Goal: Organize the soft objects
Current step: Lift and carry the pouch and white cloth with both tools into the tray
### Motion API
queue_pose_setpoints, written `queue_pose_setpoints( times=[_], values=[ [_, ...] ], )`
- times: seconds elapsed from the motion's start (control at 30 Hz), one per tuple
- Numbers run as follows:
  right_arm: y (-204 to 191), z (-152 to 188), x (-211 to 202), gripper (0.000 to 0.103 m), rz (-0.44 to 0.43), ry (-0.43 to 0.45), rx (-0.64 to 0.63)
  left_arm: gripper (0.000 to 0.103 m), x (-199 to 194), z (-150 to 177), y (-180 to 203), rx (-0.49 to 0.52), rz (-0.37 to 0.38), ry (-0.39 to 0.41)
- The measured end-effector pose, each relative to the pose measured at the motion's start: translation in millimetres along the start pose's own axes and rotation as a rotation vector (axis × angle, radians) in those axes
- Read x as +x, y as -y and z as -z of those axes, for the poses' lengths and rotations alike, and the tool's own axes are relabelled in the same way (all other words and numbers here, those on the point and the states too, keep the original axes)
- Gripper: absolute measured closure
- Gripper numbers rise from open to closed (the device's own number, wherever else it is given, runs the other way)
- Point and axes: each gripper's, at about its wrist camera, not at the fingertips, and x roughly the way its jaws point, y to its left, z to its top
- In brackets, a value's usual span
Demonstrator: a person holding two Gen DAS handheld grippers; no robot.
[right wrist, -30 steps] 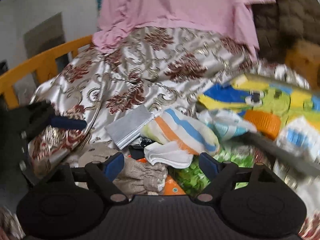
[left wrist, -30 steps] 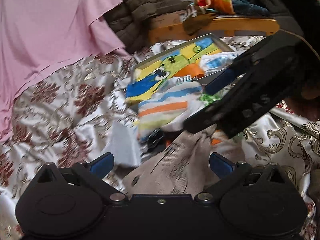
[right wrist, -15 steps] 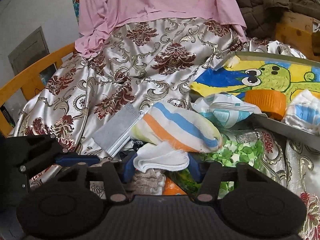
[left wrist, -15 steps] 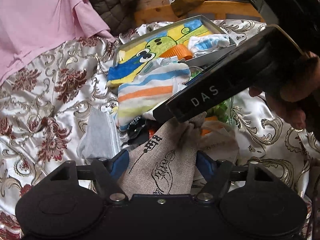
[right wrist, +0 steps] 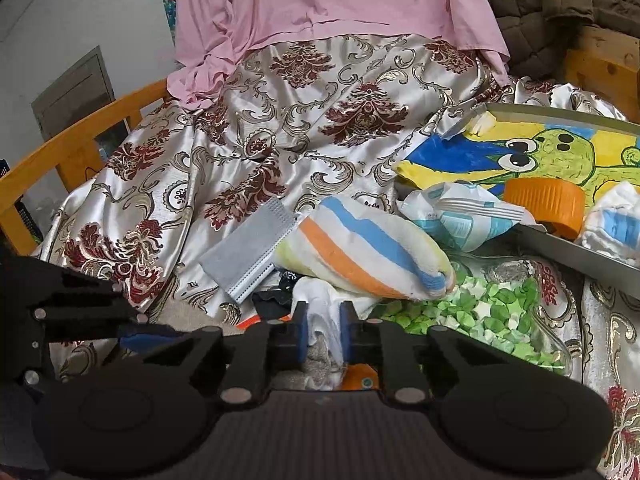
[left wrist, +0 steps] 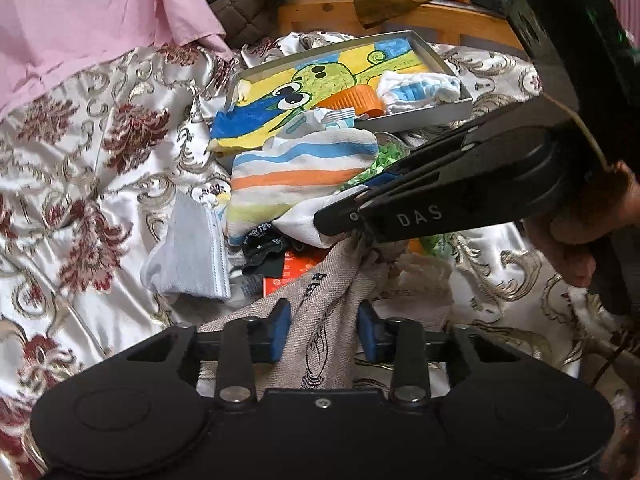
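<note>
Beige cloth (left wrist: 320,320) sits between closing left claw (left wrist: 324,330); closing right claw (right wrist: 324,334) pinches one white cloth (right wrist: 320,316).

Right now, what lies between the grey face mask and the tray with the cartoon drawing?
The striped sock lies between the grey face mask and the tray, with a crumpled white-and-blue packet at the tray's edge; the right wrist view shows it.

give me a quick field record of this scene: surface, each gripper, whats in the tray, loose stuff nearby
surface: floral satin cover
left gripper: jaws closing, beige printed cloth between them
right gripper: jaws closing on white cloth
tray: orange lid, white-and-blue cloth
nearby: striped sock, grey face mask, green paper bits
</note>
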Motion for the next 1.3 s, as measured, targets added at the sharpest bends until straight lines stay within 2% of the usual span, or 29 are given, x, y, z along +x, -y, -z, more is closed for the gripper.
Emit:
queue_pose_setpoints(
  times=[0.23, 0.33, 0.53, 0.73, 0.97, 1.2, 1.3],
  values=[
    [-5.6, 3.2, -13.7, 0.093, 0.004, 0.012, -0.038, 0.075, -13.3, 1.7, 3.9, -0.049, -0.009, -0.015],
    [-3.3, 3.6, -23.2, 0.093, 0.016, 0.031, -0.029, 0.082, -20.8, 0.3, 7.2, -0.064, -0.051, -0.027],
    [2.0, 4.0, -42.6, 0.093, -0.021, 0.068, -0.005, 0.084, -40.2, -2.9, 3.2, -0.141, -0.117, -0.013],
    [0.2, 2.4, -58.5, 0.093, -0.046, 0.124, -0.011, 0.085, -55.7, -4.2, 1.7, -0.185, -0.169, 0.040],
    [-0.3, 1.3, -69.2, 0.093, -0.018, 0.204, -0.015, 0.085, -64.3, -5.1, 2.1, -0.242, -0.228, 0.131],
    [1.6, -2.3, -78.3, 0.093, 0.024, 0.284, -0.029, 0.085, -71.1, -6.5, -13.7, -0.354, -0.243, 0.232],
    [3.4, -4.7, -80.6, 0.093, 0.047, 0.311, -0.034, 0.085, -72.4, -8.9, -16.8, -0.371, -0.237, 0.259]
  ],
)
